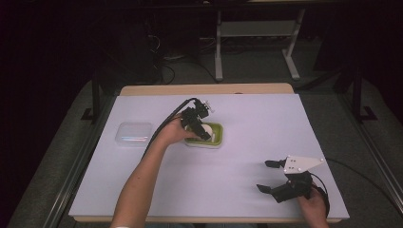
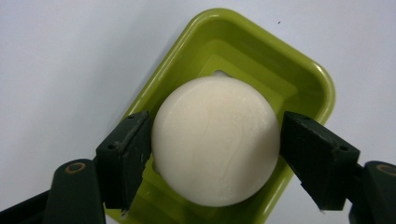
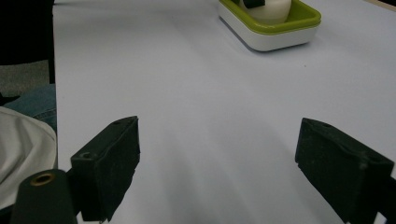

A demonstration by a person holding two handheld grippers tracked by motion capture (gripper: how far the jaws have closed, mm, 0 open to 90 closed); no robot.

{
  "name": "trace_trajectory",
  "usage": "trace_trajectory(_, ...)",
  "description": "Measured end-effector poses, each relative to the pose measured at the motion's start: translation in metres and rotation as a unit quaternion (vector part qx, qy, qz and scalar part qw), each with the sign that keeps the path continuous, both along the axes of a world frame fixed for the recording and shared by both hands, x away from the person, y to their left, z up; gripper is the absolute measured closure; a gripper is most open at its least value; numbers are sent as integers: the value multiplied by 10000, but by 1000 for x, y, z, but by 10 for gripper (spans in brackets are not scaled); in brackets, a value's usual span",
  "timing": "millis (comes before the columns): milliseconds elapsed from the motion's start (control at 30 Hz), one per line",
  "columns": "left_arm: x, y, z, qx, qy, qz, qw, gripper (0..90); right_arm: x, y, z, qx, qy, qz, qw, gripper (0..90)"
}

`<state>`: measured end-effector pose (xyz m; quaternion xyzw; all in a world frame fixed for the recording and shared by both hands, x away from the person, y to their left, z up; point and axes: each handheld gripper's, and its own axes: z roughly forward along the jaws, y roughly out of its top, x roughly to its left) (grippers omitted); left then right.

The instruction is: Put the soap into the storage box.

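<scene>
A round white soap bar (image 2: 215, 140) sits in a lime-green dish (image 2: 299, 70) with a white base, near the middle of the white table sheet. My left gripper (image 2: 215, 140) reaches down into the dish (image 1: 218, 142), and both black pads press the soap's sides, so it is shut on the soap (image 1: 209, 129). My right gripper (image 1: 266, 175) hovers near the table's front right, jaws wide apart with nothing between them. In the right gripper view, the right gripper (image 3: 217, 163) faces bare sheet, with the dish (image 3: 280, 35) and soap (image 3: 275, 9) far ahead.
A clear plastic box (image 1: 134, 133) lies left of the dish. The white sheet (image 1: 247, 114) covers a wooden table whose edges drop to a dark floor. Desk legs (image 1: 218, 47) stand beyond the far edge.
</scene>
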<state>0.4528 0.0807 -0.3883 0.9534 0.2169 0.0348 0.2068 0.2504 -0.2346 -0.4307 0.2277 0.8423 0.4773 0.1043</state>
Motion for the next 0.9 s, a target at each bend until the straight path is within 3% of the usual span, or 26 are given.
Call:
trace_trajectory(167, -5, 3, 7, -82, -65, -37, 9999, 256, 0, 0, 0, 5, 5, -20, 10000, 131)
trace_trajectory(267, -8, 5, 11, -89, -239, 3, 9997, 235, 0, -1, 0, 10, 4, -37, 10000, 131)
trace_trajectory(500, -16, 15, 16, -257, -323, 72, 9991, 231, 0, -1, 0, -29, -22, -43, 10000, 131)
trace_trajectory(600, -19, 19, 16, -253, -230, 105, 9994, 217, 0, -2, 0, -30, -21, -60, 10000, 131)
trace_trajectory(900, -31, 27, 17, -364, -253, 100, 9990, 226, 0, -3, 0, -25, 9, -117, 9999, 131)
